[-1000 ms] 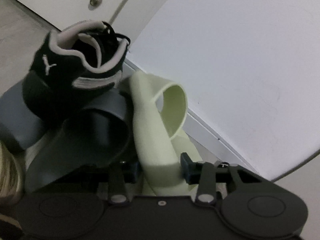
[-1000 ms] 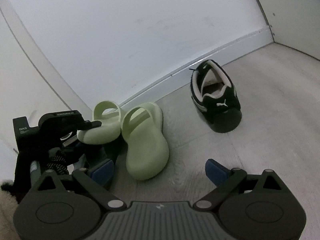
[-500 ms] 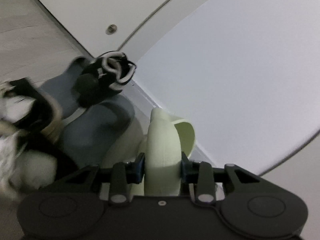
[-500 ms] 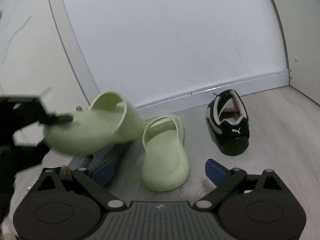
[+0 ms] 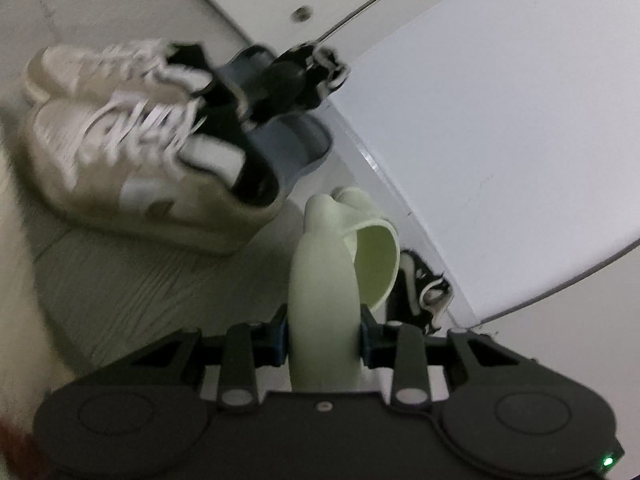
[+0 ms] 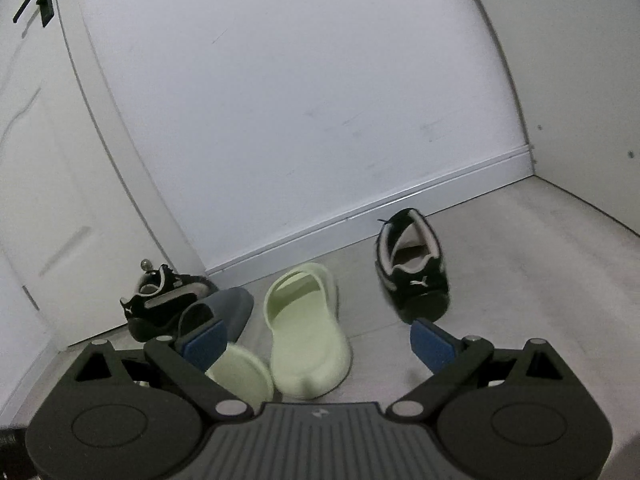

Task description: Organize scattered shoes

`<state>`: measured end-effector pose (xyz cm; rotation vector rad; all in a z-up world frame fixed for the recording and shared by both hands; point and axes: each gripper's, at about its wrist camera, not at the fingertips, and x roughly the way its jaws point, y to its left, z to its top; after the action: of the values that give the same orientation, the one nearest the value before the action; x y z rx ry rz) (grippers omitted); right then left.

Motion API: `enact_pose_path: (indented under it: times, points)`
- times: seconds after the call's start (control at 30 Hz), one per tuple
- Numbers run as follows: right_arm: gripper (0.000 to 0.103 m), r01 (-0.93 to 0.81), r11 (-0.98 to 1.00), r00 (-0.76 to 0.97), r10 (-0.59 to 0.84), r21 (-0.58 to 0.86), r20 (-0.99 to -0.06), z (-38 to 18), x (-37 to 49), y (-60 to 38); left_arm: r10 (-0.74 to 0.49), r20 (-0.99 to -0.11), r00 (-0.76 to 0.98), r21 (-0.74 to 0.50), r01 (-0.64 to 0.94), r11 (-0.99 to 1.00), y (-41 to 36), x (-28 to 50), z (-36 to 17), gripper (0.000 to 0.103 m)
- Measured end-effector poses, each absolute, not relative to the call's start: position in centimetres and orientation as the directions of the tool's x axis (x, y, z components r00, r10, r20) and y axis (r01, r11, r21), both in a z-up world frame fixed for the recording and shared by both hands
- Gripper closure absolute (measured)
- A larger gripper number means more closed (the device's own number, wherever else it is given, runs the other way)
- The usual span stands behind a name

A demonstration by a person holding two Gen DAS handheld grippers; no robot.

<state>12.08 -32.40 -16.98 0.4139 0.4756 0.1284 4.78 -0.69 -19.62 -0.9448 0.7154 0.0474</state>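
Note:
My left gripper (image 5: pixel 322 332) is shut on a pale green slide (image 5: pixel 320 280), which it holds on edge above the floor. The same slide (image 6: pixel 240 374) shows at the lower left of the right wrist view. Its mate, a second green slide (image 6: pixel 308 336), lies flat on the floor just ahead of my right gripper (image 6: pixel 318 340), which is open and holds nothing. One black sneaker (image 6: pixel 412 272) stands to the right near the baseboard. Another black sneaker (image 6: pixel 164 300) lies on its side at the left, beside a grey-blue slide (image 6: pixel 224 308).
A pair of white sneakers (image 5: pixel 120 140), blurred, sits on the floor at the left of the left wrist view. A white door (image 6: pixel 36 160) with a floor stop (image 6: pixel 146 266) bounds the left side. The wall's baseboard (image 6: pixel 360 216) runs behind the shoes.
My left gripper shut on the green slide, lifted it off the pile by the door and swung it away; the white sneakers came into view. The right gripper drew back, still open.

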Motion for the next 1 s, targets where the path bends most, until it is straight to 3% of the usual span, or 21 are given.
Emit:
enact_pose_path:
  times: [0.23,0.5,0.73,1.0]
  points:
    - [0.005,-0.004,0.895,0.88,0.215,0.446,-0.423,-17.1,11.7,-33.3,-0.348,-0.633,0.692,-0.741,-0.412,0.529,-1.4,4.4,-23.9,0.068]
    - [0.005,-0.021,0.896,0.871,0.234,0.444,-0.432,-17.3,11.8,-32.9,-0.384,-0.676,0.629,-0.728,-0.491,0.478,-0.4,5.0,-25.5,0.056]
    - [0.005,-0.031,0.9,0.864,0.243,0.435,-0.442,-17.4,11.8,-32.7,-0.354,-0.778,0.519,-0.608,-0.478,0.634,-1.8,6.3,-24.7,0.049]
    - [0.005,-0.038,0.9,0.852,0.257,0.435,-0.456,-17.6,12.1,-32.5,-0.327,-0.865,0.381,-0.462,-0.347,0.817,-3.7,7.3,-22.4,0.047]
